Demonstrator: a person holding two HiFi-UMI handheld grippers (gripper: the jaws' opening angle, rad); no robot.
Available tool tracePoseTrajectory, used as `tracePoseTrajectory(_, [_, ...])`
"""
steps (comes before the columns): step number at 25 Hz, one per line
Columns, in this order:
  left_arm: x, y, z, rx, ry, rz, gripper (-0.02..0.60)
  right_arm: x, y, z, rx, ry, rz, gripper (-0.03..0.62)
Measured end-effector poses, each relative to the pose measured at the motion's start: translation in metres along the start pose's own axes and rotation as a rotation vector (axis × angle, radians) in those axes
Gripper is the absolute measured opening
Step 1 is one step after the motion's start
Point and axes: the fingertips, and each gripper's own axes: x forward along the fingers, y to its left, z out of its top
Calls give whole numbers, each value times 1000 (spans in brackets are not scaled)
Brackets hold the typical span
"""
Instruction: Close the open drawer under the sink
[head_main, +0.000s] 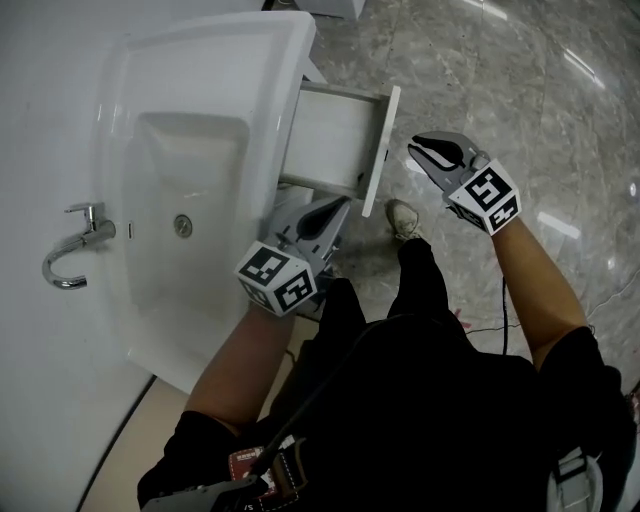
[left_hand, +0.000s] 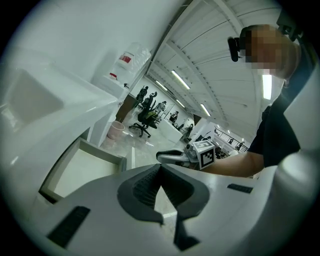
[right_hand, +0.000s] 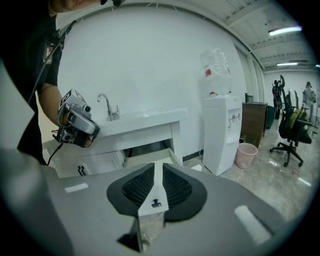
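The white drawer (head_main: 335, 135) stands pulled out from under the sink (head_main: 280, 60), its front panel (head_main: 382, 150) toward the floor side. It also shows in the left gripper view as the drawer (left_hand: 85, 170) and in the right gripper view as the drawer (right_hand: 145, 150). My left gripper (head_main: 340, 205) hangs just below the drawer's near side, jaws shut and empty (left_hand: 160, 166). My right gripper (head_main: 420, 148) floats a little right of the front panel without touching it. Its jaws stand a narrow crack apart with nothing between them (right_hand: 158, 166).
A chrome faucet (head_main: 75, 245) sits at the sink's wall side. A water dispenser (right_hand: 222, 130) and a pink bin (right_hand: 245, 154) stand beside the sink cabinet. The person's legs and shoe (head_main: 402, 218) are on the marble floor (head_main: 520, 90) before the drawer.
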Motion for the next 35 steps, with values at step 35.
tracePoseTrajectory(35, [34,94,-113,-100,60,85,-3,129,9,-175,-242,270,123,166])
